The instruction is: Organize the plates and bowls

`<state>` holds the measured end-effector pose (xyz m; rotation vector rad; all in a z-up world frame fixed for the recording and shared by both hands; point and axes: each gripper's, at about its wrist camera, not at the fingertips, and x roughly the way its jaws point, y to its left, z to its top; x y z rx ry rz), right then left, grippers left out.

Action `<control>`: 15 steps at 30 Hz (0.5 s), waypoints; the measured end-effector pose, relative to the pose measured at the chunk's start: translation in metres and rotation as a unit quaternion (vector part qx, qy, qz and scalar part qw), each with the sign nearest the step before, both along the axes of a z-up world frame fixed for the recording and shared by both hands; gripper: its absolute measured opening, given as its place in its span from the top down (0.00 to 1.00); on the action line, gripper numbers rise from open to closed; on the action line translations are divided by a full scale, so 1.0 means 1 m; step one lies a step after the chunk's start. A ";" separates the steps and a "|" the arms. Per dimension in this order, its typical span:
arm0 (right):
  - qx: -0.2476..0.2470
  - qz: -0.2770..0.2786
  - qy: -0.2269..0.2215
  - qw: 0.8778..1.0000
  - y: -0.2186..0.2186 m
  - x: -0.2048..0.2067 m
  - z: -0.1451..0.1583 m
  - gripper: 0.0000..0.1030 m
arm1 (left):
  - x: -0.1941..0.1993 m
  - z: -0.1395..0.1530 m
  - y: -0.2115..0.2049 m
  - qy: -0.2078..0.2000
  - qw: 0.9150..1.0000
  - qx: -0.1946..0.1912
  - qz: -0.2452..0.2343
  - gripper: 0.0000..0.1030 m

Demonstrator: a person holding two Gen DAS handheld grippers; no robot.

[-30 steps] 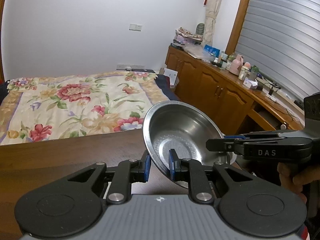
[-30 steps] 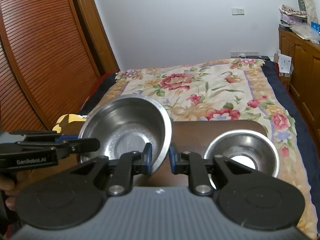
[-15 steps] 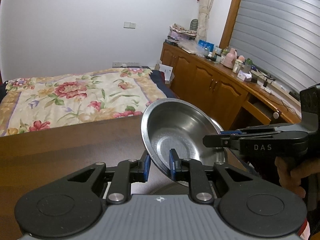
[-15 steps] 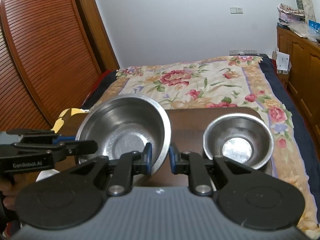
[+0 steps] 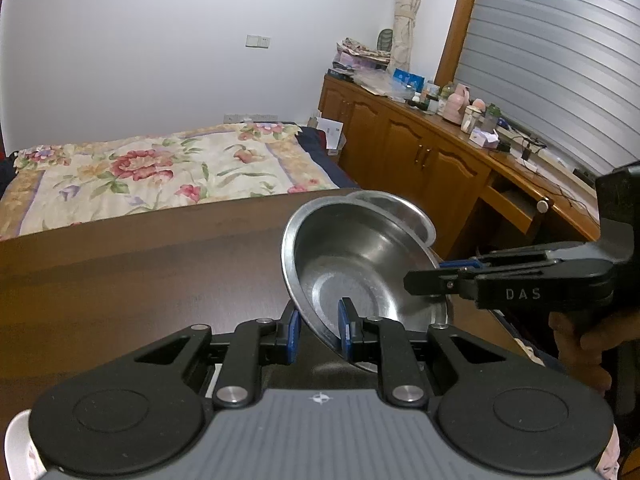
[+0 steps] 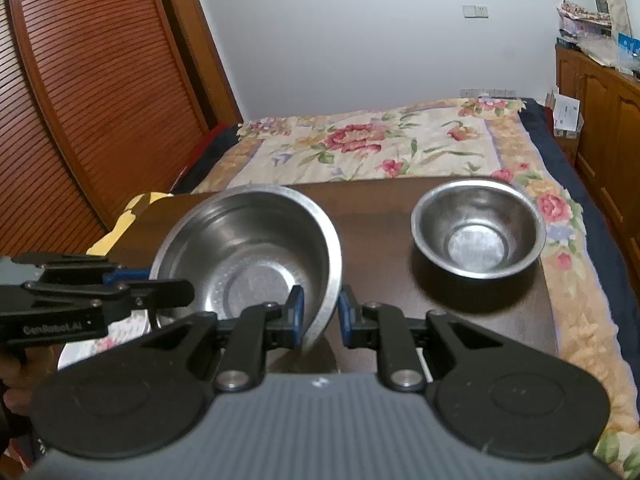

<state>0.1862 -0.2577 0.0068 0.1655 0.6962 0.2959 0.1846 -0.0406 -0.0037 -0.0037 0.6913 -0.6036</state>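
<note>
A large steel bowl [image 5: 360,264] hangs tilted above the dark wooden table [image 5: 140,280], gripped on two opposite sides. My left gripper [image 5: 319,332] is shut on its near rim, one blue pad inside and one outside. My right gripper [image 6: 320,316] is shut on the other rim of the same large bowl [image 6: 248,248]. Each gripper also shows in the other's view: the right gripper [image 5: 424,280] and the left gripper [image 6: 176,292]. A smaller steel bowl [image 6: 478,228] stands upright on the table's right part, apart from the large bowl. Only the small bowl's rim [image 5: 396,204] peeks out behind the large one.
A white flowered plate [image 6: 100,340] lies on the table under the left gripper. A bed with a floral cover [image 6: 380,144] lies beyond the table's far edge. Wooden cabinets [image 5: 420,156] with bottles run along the right wall. A slatted wooden door [image 6: 80,100] stands at the left.
Both grippers have carried the large bowl across and slightly down over the table. More tabletop shows, and the small bowl's rim has come into the left wrist view behind it. Both grips are unchanged.
</note>
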 end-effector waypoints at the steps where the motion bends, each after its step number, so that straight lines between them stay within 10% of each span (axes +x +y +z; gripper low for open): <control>1: 0.002 0.001 0.001 1.000 0.000 -0.003 -0.002 0.80 | -0.002 -0.001 0.001 0.000 1.000 0.000 0.000 0.79; 15: -0.008 0.011 -0.009 1.000 0.009 -0.035 -0.014 0.80 | -0.026 -0.020 0.006 0.002 1.000 0.009 -0.002 0.79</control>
